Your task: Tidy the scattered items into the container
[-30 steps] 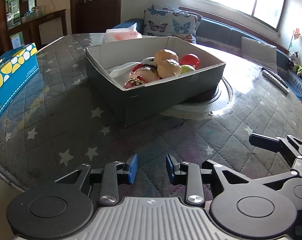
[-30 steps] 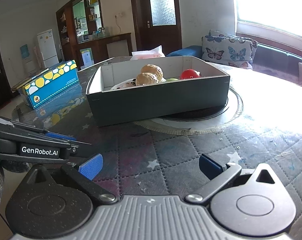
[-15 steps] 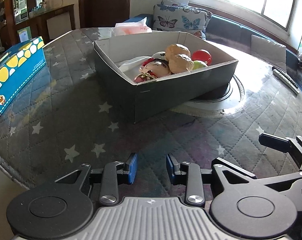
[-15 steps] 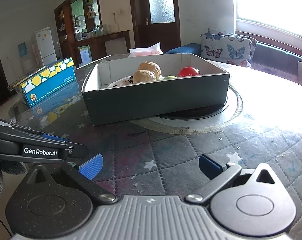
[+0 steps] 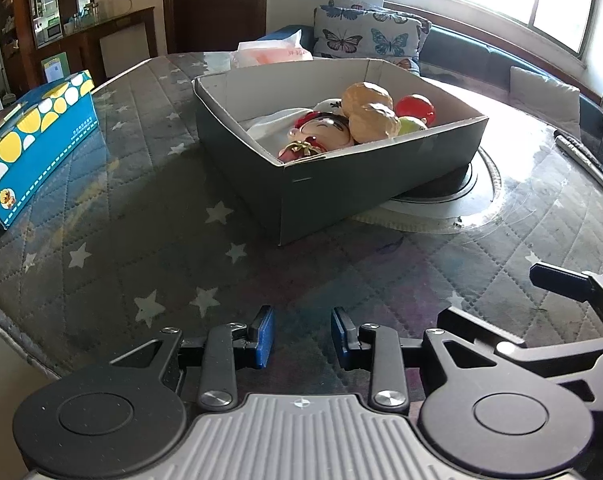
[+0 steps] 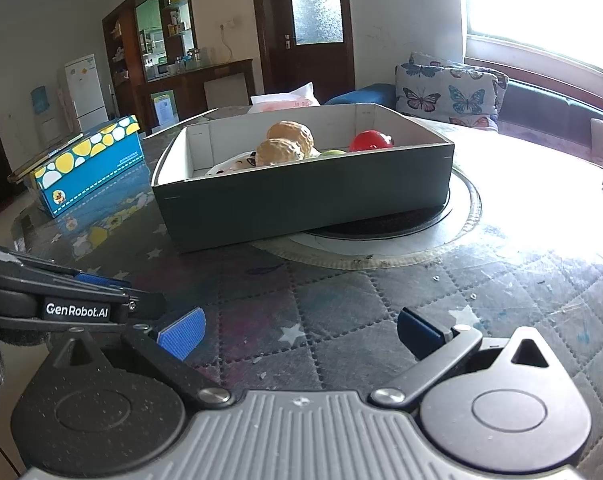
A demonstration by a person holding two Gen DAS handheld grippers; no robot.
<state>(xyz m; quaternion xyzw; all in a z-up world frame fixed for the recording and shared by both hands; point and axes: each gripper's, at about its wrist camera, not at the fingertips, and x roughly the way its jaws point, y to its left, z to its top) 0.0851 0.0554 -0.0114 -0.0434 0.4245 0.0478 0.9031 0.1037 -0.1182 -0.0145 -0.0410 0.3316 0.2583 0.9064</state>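
**A:** Where do the task's things lie?

**B:** The container (image 5: 341, 176), a dark open-topped box, sits toward the middle of the table (image 5: 101, 240), its far end resting on the turntable disc (image 5: 453, 200) so that it is slightly tilted. Inside lie two tan walnut-like toys (image 5: 367, 96), a red ball (image 5: 415, 106), a green fruit (image 5: 411, 124), a doll head (image 5: 329, 130) and a white cloth (image 5: 273, 124). No loose item shows on the near table edge, so the tidying appears finished or nearly so.

**A:** And the grippers?

**B:** The left gripper (image 5: 301, 336) hangs over the near edge with its blue pads a narrow gap apart and nothing between them. The right gripper (image 6: 297, 330) is spread wide, also empty. The two are close side by side.

**A:** What could go wrong?

**B:** Probably three things. The box overhangs the disc; a nudge on its near corner could turn or slide it. The toys are heaped near the rim on the disc side and might roll out if it tips. The grippers could knock each other. The patterned blue box (image 6: 89, 164) at the left edge should likely be left alone.
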